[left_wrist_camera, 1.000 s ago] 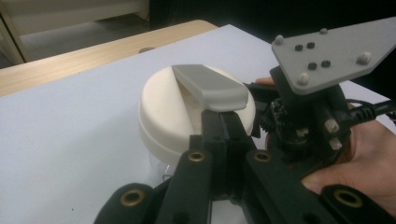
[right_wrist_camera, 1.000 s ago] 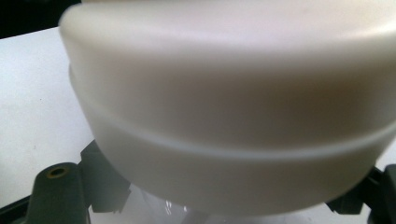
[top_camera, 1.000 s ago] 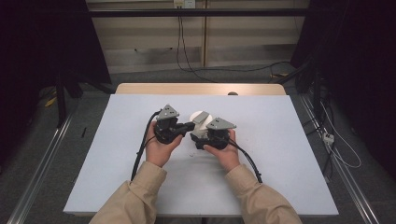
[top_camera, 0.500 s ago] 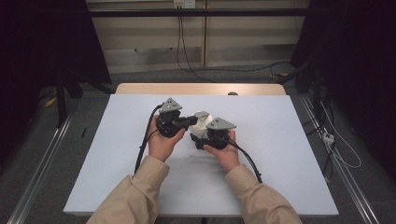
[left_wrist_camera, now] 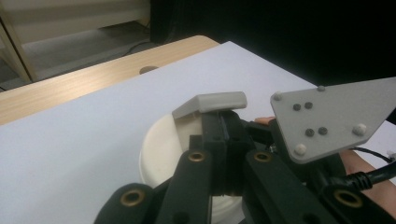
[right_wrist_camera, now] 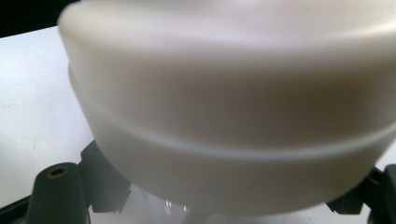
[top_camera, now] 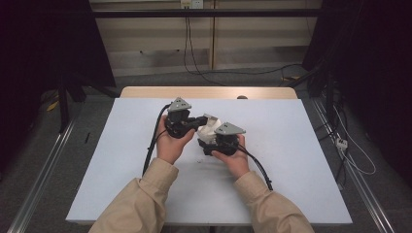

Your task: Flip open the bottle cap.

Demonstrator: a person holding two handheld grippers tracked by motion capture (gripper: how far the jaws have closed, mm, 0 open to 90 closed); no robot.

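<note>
A white round container (top_camera: 210, 131) is held just above the white tabletop (top_camera: 291, 160), between my two grippers. My right gripper (top_camera: 208, 141) is shut on its body; in the right gripper view the container (right_wrist_camera: 224, 116) looms close and blurred, with my jaws on either side of my right gripper (right_wrist_camera: 229, 198) low in the frame. My left gripper (top_camera: 201, 120) comes in from the left, shut on the grey flip lid (top_camera: 209, 117). In the left gripper view the jaws of my left gripper (left_wrist_camera: 223, 122) pinch the grey lid (left_wrist_camera: 218, 101), tilted up over the container (left_wrist_camera: 159, 149).
A wooden table edge (top_camera: 209, 92) runs along the far side, with a small round hole (left_wrist_camera: 148, 70) in it. Cables trail from both grippers toward the person's sleeves. Dark floor and metal rails flank the table.
My left gripper has shifted slightly up and toward the container, and the grey lid now stands raised. The right gripper has stayed put.
</note>
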